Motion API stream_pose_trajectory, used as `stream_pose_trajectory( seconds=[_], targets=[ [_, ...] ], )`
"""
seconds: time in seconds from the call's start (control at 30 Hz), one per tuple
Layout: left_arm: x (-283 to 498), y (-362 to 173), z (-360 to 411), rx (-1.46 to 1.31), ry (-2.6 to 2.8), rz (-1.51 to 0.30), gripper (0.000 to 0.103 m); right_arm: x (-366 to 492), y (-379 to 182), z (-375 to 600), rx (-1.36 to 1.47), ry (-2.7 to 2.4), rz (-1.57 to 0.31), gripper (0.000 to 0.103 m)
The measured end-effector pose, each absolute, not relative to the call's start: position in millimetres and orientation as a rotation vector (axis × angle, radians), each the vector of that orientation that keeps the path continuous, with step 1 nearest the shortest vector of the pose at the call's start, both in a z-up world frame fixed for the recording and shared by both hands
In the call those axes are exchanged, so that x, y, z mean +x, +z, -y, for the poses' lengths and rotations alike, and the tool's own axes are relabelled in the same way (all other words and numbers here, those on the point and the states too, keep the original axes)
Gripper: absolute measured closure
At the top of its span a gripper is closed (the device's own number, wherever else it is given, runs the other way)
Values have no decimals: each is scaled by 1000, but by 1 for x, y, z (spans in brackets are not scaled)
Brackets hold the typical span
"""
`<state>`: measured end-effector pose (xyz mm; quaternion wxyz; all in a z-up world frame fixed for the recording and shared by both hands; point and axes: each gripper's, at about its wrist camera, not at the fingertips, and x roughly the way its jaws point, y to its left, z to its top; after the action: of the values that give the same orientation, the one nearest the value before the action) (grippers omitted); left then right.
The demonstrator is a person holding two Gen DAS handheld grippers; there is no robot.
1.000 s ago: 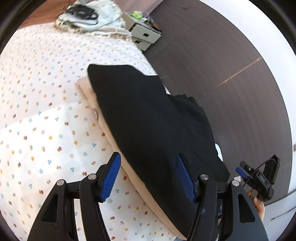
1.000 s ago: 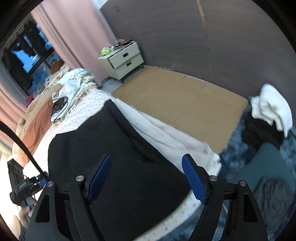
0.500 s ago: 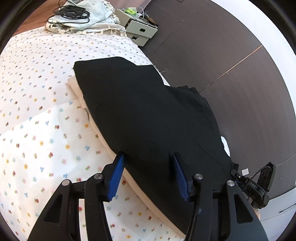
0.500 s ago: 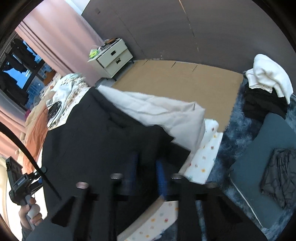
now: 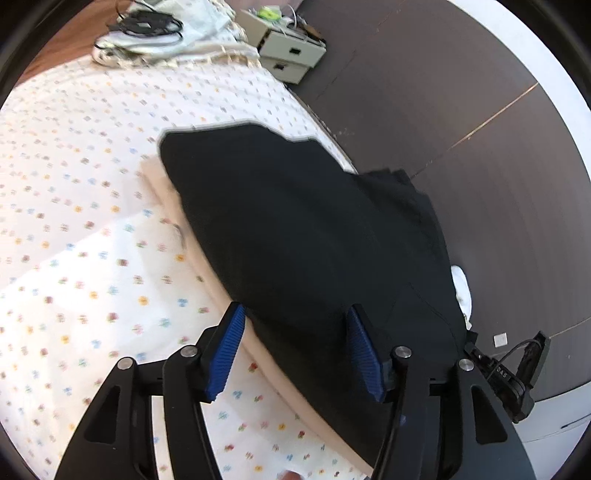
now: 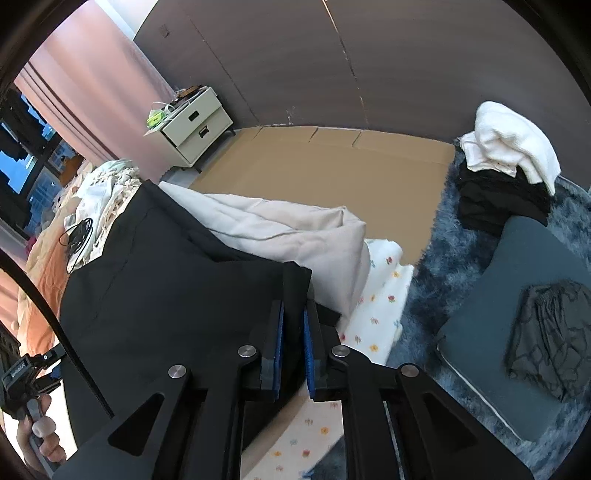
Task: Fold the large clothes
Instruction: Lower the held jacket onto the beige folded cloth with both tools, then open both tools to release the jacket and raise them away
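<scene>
A large black garment (image 5: 310, 229) lies on a cream garment (image 5: 162, 192) over the flower-print bed sheet (image 5: 74, 184). My left gripper (image 5: 295, 349) has its jaws opening. The black garment's near edge lies between its blue pads (image 5: 231, 350), which stand clear of the cloth. In the right wrist view, my right gripper (image 6: 293, 332) is shut on a corner of the black garment (image 6: 166, 288), and the cream garment (image 6: 288, 236) shows beyond it. The right gripper (image 5: 517, 373) also appears at the left view's lower right. A hand holds the left gripper (image 6: 26, 373) at the right view's lower left.
A cream nightstand (image 6: 192, 125) stands by the dark wall. Flat cardboard (image 6: 332, 166) covers the floor beside the bed. A blue shaggy rug (image 6: 443, 258) carries a grey cushion (image 6: 498, 332) and a pile of white and black clothes (image 6: 506, 162). Cables lie on a blanket (image 5: 155, 26).
The right gripper went from wide open to shut on the black garment's corner, uncovering the cream garment. The left gripper shifted along the near edge, narrowed, then widened again.
</scene>
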<state>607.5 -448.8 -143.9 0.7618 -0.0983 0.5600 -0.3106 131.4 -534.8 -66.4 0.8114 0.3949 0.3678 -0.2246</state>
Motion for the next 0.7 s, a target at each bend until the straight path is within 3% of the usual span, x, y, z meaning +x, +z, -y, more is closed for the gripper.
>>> stream_pose_trajectory(
  seconds=[0.07,0.13,0.2,0.23,0.47,0.7],
  targets=[
    [602,-128,442,-228,-684,-1186,18,125,-58,532,834,-497,-791,91],
    [596,-118,436,-227,-691,-1157,15,130,-50,519,821,-483,-778,78],
    [589,-106,432,-215,-689,-1141,15,124,-40,508,812,-474,-759,19],
    [583,-98,429,-212,-695,-1132,15,120,-34,503,806,-464,-748,15],
    [536,-47,398,-175,-701,-1052,14,72,7,462,778,-433,-728,15],
    [482,3,354,-136,-717,-953,3,32,47,422,729,-416,-699,12]
  ],
)
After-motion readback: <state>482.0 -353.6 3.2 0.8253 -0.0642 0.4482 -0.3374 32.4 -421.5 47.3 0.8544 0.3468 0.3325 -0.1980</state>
